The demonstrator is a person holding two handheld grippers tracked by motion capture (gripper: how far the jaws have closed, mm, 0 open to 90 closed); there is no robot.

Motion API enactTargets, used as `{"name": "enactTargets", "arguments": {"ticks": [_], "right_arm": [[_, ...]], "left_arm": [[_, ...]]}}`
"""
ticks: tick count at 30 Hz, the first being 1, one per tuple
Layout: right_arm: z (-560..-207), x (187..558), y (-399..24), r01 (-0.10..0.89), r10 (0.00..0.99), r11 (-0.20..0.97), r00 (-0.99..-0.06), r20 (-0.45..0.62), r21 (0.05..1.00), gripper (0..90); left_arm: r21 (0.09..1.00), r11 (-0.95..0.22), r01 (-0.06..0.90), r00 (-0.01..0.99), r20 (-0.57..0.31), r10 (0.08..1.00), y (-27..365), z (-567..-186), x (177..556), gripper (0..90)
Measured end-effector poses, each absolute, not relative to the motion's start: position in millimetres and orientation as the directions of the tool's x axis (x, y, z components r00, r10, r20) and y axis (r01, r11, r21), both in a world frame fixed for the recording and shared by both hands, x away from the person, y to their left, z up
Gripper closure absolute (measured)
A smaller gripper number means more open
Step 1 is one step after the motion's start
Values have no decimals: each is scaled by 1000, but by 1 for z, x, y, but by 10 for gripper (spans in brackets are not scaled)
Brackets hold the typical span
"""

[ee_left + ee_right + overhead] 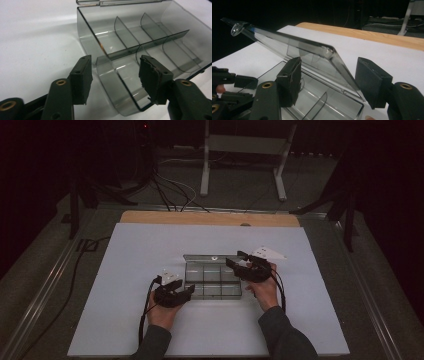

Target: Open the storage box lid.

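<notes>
1. We are working on a clear, smoke-tinted compartment box [212, 279] that sits on the white worktop [140, 250], roughly midway between its left and right edges and somewhat nearer the near edge than the far one.
2. The box's lid [294, 48] is raised at a slant, hinged along one long side; in the right gripper view it slopes up from the box corner toward a small clear latch tab [237, 28] at its free edge.
3. Inside the box, thin curved dividers [125, 33] and one long straight wall split it into several compartments, and we see nothing lying in the ones that show.
4. Our left hand-held gripper [115, 75] is at the box's left end, near the corner facing us. Its jaws stand about half apart, straddling the rounded corner wall of the box [112, 85]; one pad sits outside the wall and the other over the end compartment, and neither presses on the plastic.
5. Our right hand-held gripper [328, 82] is at the box's right end. Its jaws also stand partly apart, one on each side of the lid's lower corner; we see a gap between each pad and the lid, so nothing is gripped.
6. A bare wooden strip [210, 218] runs along the worktop's far edge.
</notes>
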State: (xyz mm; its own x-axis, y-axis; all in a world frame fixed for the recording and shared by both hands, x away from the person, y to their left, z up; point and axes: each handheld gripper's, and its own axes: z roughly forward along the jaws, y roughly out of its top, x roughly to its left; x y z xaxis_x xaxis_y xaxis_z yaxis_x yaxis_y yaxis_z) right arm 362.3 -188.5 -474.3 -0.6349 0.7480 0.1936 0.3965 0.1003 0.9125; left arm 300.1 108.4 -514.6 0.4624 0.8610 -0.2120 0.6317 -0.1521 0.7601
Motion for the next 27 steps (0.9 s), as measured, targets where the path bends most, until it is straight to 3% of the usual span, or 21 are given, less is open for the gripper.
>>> {"name": "enactTargets", "arguments": {"ticks": [17,27], "right_arm": [[-483,372,-188,448,771,78,-594,231,891,394],[-490,381,-190,480,771,63,-580,263,875,426]], "left_arm": [[757,-162,633,464,-204,862,107,-520,302,607],[756,-167,633,469,-202,860,108,-520,301,627]]}}
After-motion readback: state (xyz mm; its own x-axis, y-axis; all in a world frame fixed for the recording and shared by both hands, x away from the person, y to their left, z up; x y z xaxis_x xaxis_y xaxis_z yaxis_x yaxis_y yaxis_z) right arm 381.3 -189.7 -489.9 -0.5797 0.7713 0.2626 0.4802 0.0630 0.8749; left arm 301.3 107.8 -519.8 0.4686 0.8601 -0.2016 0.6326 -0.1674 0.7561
